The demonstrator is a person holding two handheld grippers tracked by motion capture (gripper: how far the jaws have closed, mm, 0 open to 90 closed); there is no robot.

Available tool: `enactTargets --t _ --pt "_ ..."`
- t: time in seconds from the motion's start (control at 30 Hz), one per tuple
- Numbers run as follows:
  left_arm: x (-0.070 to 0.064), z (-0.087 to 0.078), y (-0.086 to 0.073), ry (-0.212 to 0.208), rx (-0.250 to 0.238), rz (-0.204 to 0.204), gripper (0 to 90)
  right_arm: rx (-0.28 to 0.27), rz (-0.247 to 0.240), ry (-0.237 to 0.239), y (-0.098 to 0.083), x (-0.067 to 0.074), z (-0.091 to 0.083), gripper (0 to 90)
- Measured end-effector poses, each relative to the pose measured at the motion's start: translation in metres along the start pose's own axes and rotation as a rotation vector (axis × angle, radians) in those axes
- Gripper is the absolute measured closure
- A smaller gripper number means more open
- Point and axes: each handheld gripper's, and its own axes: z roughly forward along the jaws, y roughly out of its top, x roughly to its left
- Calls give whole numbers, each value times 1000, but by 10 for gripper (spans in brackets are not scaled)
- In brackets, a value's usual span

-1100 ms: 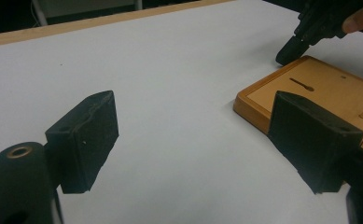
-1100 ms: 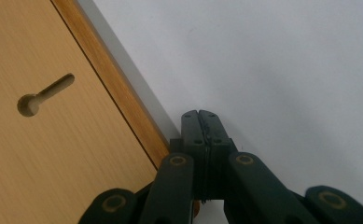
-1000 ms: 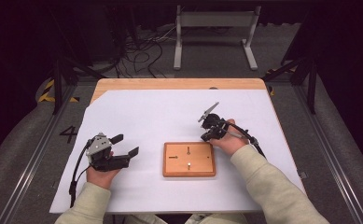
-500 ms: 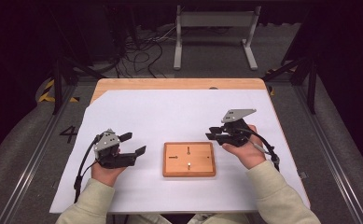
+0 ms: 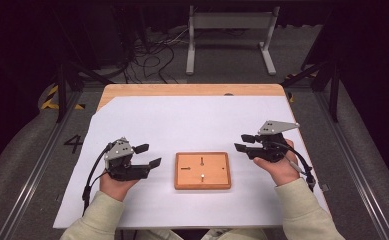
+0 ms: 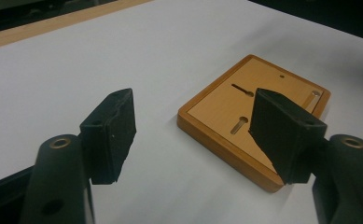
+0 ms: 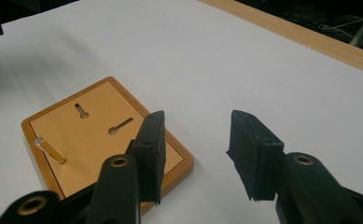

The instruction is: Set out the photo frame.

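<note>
Both pairs of fingers were seen spread wide with nothing held between them — the left gripper and the right gripper alike. Between the two, a small wooden board was laid flat on the white sheet near the person's edge of the table. Two keyhole-shaped slots were cut into its recessed face, and a short metal pin was stood upright in it. The board was flanked by the grippers, each just beside it but apart from it, with the jaws pointed inward toward it. Each gripper was held in a hand above the sheet, sleeves entering from the bottom of the high view. A grey three-cornered plate was carried on top of the right gripper — a cable was trailed from the left one.
</note>
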Motion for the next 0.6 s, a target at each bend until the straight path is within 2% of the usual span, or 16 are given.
enactTargets --t 0.07,0.17,0.27,0.43,0.5,0.6 --pt "1 2 1 -3 12 -12 336 -10 1 -7 -1 -1 -3 537" --pt "4 3 4 -35 20 -50 371 -28 -15 -13 -2 -2 -7 519" --pt "0 5 8 -35 5 -48 340 -43 -11 -16 -3 -4 -9 503" --pt "-7 11 14 -70 3 -38 331 -49 -4 -24 -6 -5 -13 498" --pt "-13 17 20 -112 -5 -48 325 -57 -1 -29 -7 -6 -15 499" --pt "-18 24 24 -134 -6 -41 318 -66 8 -36 -8 -8 -17 499"
